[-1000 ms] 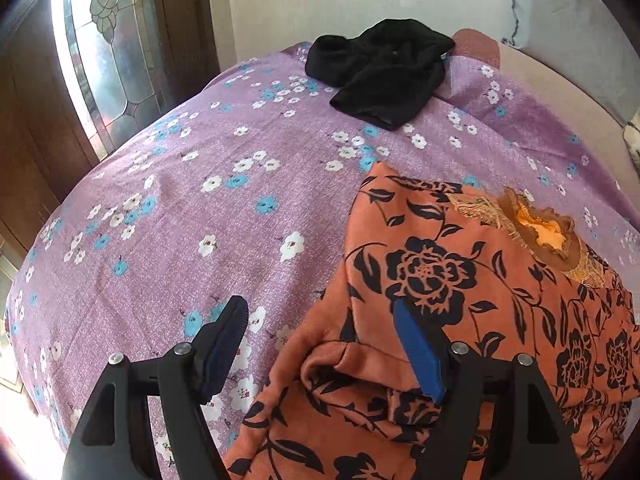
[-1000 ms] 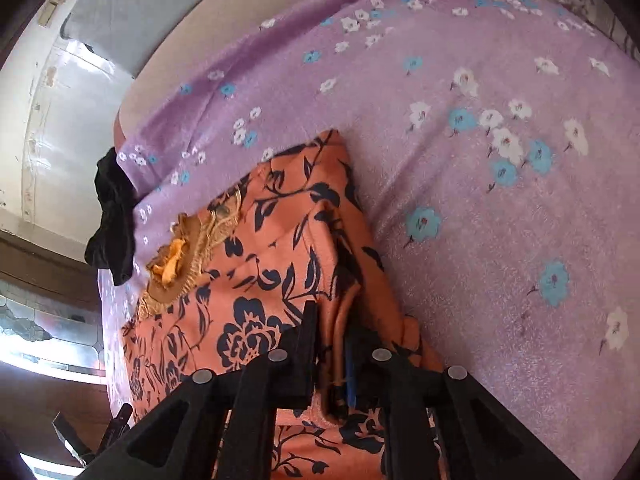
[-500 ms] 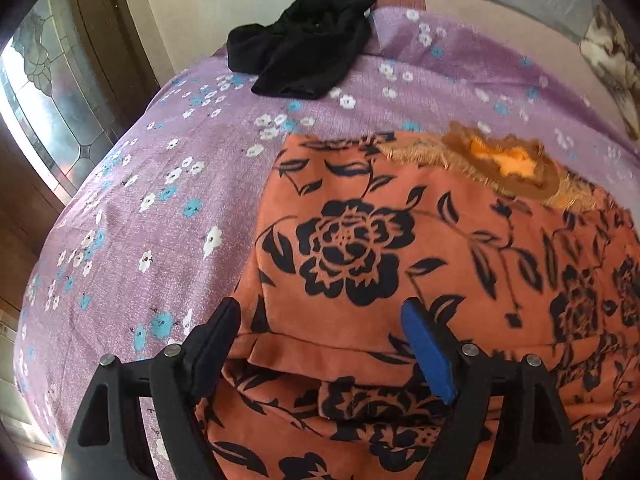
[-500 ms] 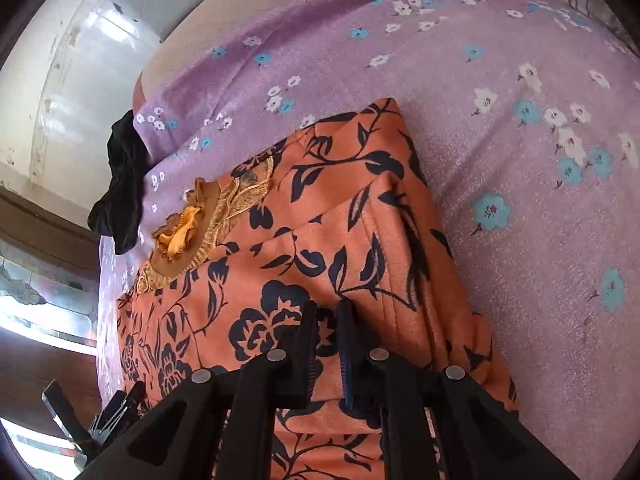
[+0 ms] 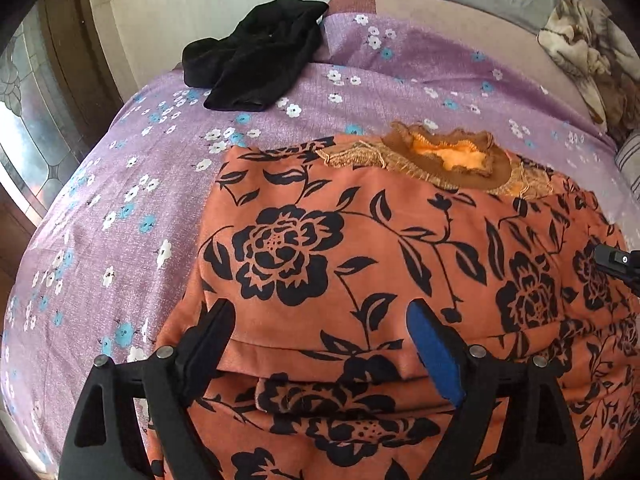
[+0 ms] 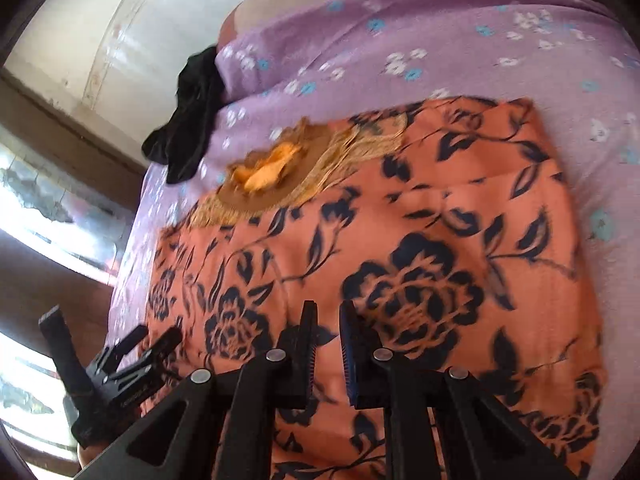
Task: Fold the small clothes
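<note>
Orange garment (image 5: 400, 248) with black floral print, folded flat on the bed (image 5: 120, 184), left tool (image 5: 320, 320) opening astride its fold, right tool (image 6: 326, 316) pressed nearly together, nothing pinched

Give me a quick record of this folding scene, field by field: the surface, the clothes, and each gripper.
surface: bed with purple floral sheet
garment in work: orange floral garment, folded over itself, gold-trimmed neckline at far edge
other garment: black garment, crumpled at the bed's far end, apart from the orange one
left gripper: jaws opening over the folded edge, pads not pressing the cloth
right gripper: nearly shut over the orange cloth; whether it pinches fabric cannot be told
</note>
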`<act>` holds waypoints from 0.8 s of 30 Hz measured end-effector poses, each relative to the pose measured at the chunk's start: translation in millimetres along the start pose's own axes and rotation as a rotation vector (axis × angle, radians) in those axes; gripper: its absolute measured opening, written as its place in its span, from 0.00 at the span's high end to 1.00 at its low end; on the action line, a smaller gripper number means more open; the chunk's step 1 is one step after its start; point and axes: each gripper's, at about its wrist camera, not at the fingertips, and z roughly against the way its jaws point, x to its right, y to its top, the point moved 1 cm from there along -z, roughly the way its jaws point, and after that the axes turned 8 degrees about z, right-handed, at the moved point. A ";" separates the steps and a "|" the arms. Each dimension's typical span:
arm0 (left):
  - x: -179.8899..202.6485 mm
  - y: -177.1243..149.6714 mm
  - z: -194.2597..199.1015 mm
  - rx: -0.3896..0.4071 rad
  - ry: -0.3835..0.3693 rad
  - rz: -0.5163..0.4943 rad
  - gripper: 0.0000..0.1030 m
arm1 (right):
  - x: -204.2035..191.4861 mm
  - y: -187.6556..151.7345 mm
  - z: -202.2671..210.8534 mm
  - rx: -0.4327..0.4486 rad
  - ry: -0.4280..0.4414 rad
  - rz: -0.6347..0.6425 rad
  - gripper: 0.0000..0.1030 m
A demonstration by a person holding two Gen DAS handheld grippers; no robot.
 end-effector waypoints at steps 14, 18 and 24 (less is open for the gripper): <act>-22.4 -5.5 -3.9 -0.045 0.028 0.057 0.15 | 21.9 -3.0 5.8 -0.028 0.050 -0.052 0.86; -21.8 -17.9 -2.1 -0.068 0.031 0.017 0.15 | -2.0 -29.7 -7.4 -0.106 0.037 0.044 0.86; -25.8 -35.1 10.3 -0.086 0.008 0.019 0.15 | -3.7 -47.2 7.9 -0.111 0.073 0.018 0.85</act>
